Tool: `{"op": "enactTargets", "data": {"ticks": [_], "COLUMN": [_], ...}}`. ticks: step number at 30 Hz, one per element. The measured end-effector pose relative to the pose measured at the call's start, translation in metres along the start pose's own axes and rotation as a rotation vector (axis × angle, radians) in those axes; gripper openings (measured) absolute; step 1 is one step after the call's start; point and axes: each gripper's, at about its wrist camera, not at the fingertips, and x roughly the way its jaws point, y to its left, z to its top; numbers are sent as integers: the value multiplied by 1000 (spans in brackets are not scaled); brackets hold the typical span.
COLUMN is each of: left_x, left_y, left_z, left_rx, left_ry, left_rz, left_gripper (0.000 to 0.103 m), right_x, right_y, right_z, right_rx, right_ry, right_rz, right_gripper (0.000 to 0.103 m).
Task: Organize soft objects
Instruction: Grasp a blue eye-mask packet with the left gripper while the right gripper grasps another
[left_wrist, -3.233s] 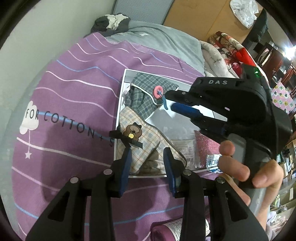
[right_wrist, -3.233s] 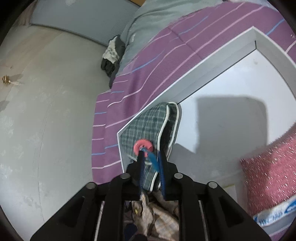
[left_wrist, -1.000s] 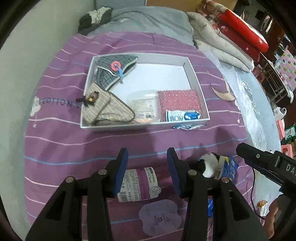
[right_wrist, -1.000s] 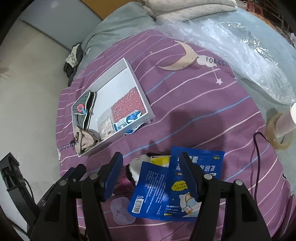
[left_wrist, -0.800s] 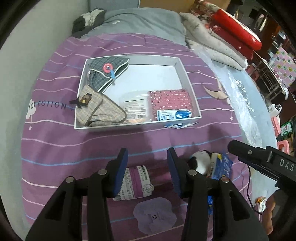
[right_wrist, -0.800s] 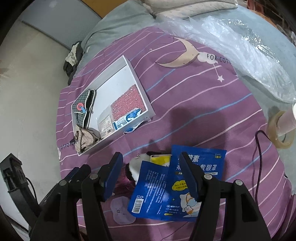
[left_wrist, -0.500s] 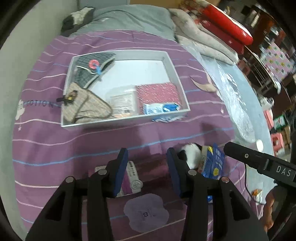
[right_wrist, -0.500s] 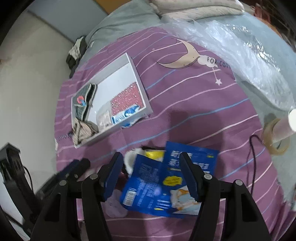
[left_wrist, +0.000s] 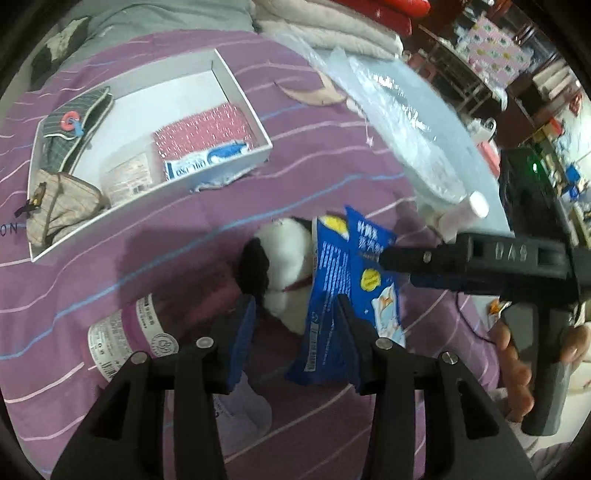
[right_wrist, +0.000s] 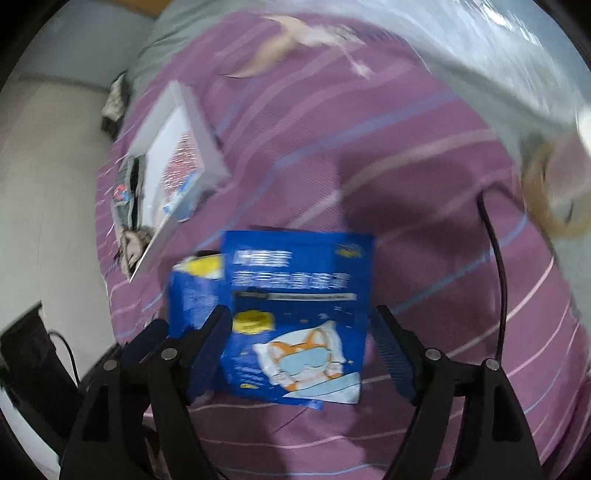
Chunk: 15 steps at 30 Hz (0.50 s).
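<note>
A black-and-white plush toy (left_wrist: 284, 258) lies on the purple striped bedspread (left_wrist: 184, 266), partly under two blue sleep-mask packets (left_wrist: 332, 295). My left gripper (left_wrist: 295, 334) hovers just over the plush and the packets' edge, open, its pads pressing nothing. In the right wrist view, which is blurred, the fox-print blue packet (right_wrist: 295, 314) lies between the fingers of my right gripper (right_wrist: 301, 352). Its jaws are opening and stand clear of the packet's sides. The right gripper (left_wrist: 397, 269) shows at the right of the left wrist view, above the packets.
A white box (left_wrist: 255, 110) at the upper left holds a green plaid pouch (left_wrist: 74, 122), a beige pouch (left_wrist: 59, 206), a pink cloth (left_wrist: 207, 129) and packets. A purple labelled roll (left_wrist: 125, 332) and lilac pad (left_wrist: 240, 406) lie near. A tape roll (right_wrist: 554, 192), black cable (right_wrist: 495, 240) and clear plastic sheet (left_wrist: 399, 122) sit to the right.
Both grippers have dropped toward the plush and the blue packets. The left one swung right, away from the purple roll. The right jaws have spread wider around the fox packet.
</note>
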Motion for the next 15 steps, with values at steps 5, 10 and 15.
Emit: {"op": "enactTargets", "data": {"ticks": [5,10,15], "left_x": [16,18,17], "left_y": [-4,-9,-15], "left_z": [0,-2,-6], "left_rx": [8,53,80], "left_ry": [54,70,75], "left_rz": [-52,-54,-90], "left_gripper": [45,37,13], "right_x": [17,25,31], "right_y": [-3,11,17], "right_z": [5,3,1], "right_rx": [19,-43,-98], "right_ry": [44,41,55], "right_rz": [92,38,40], "right_gripper": [83,95,101]}}
